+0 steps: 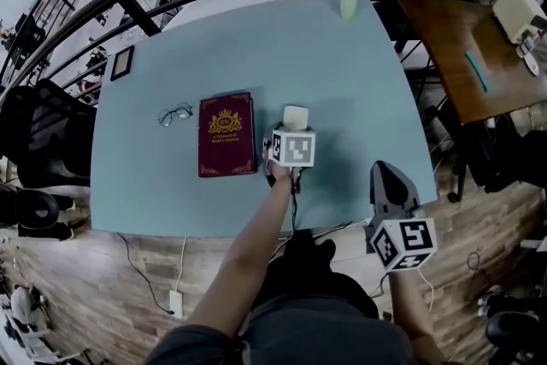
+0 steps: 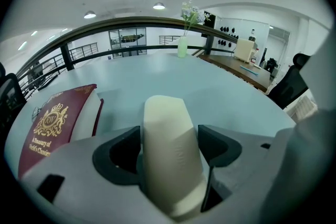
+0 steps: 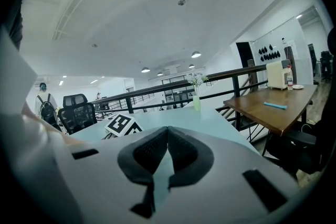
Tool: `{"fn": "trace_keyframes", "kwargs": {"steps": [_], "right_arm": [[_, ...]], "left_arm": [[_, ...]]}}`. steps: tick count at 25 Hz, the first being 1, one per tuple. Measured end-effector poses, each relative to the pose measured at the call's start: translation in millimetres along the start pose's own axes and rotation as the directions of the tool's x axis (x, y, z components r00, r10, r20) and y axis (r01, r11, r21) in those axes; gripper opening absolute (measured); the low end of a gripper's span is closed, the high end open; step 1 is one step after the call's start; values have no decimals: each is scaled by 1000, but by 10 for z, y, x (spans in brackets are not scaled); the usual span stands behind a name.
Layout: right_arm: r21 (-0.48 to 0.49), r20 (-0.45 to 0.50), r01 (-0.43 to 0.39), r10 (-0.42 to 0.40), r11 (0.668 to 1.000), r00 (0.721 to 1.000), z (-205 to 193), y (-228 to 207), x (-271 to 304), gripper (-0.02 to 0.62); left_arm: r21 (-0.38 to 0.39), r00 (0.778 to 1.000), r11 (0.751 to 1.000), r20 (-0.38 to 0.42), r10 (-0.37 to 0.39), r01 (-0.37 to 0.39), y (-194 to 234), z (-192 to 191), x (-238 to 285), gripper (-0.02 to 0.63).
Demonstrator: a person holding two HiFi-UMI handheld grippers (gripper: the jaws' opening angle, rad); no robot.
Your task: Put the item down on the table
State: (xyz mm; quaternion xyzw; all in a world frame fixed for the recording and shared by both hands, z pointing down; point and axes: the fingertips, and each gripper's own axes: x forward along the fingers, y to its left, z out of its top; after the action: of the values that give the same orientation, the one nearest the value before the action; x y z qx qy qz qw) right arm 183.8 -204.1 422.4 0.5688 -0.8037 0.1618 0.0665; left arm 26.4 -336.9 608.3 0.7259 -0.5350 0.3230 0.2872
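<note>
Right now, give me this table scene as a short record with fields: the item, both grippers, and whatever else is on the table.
item: cream block, appears set upright on the table, just right of the book
left gripper: open, block between its fingers
right gripper: shut, empty, by the table's near right corner
book: maroon, closed, lying flat
glasses: left of the book
frame: near the left edge
vase: far edge, holding flowers
</note>
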Motion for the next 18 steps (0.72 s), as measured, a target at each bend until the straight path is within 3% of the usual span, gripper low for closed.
{"fn": "trace_keyframes", "kwargs": {"steps": [11, 14, 18], "right_arm": [[9, 24, 5, -5, 1000, 1000, 39, -21, -80, 3], [9, 32, 4, -4, 1000, 999, 57, -5, -96, 3], [9, 48, -1, 0, 1000, 999, 106, 15, -123, 3]], "left_arm": [[38, 984, 999, 176, -25, 19, -93, 376, -430, 333], [32, 967, 999, 252, -41, 34, -85, 500, -612, 331], [46, 927, 999, 373, -44, 29, -72, 688, -931, 315]]}}
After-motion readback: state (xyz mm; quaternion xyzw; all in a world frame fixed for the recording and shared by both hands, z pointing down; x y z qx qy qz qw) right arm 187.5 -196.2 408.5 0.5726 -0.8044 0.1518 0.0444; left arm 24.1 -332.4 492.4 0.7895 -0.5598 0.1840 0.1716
